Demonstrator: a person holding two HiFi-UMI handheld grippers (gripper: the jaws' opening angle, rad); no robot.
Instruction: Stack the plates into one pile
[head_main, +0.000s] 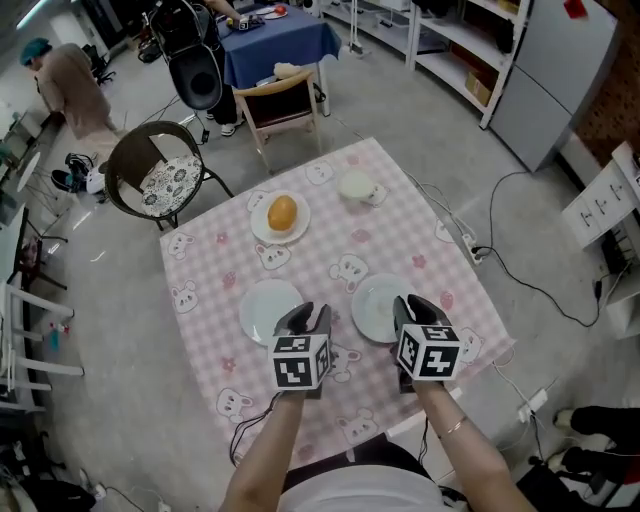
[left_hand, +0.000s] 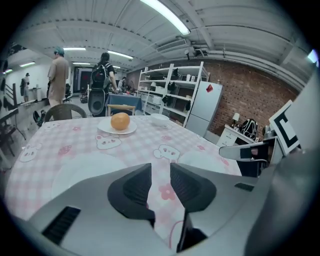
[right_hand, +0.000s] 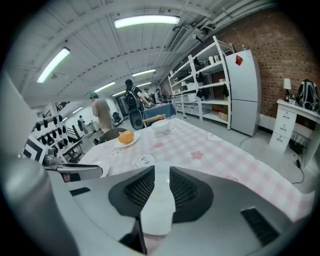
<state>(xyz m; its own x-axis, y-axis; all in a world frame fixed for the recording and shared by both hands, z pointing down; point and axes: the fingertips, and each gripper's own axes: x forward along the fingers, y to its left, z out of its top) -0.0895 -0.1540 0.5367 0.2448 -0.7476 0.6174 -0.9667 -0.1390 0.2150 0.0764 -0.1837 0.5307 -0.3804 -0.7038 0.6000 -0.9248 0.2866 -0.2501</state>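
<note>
Both jaw pairs stand apart, empty; our left gripper or right gripper could shove the left plate or right plate off the tabletop's near edge.

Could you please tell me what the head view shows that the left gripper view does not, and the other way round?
Only the head view shows the person's forearms and the marker cube on the left gripper.

Only the left gripper view shows the ceiling light strips, and that gripper's jaws standing apart with nothing but tablecloth between them.

Both show the orange on its plate, the white bowl and the fridge.
</note>
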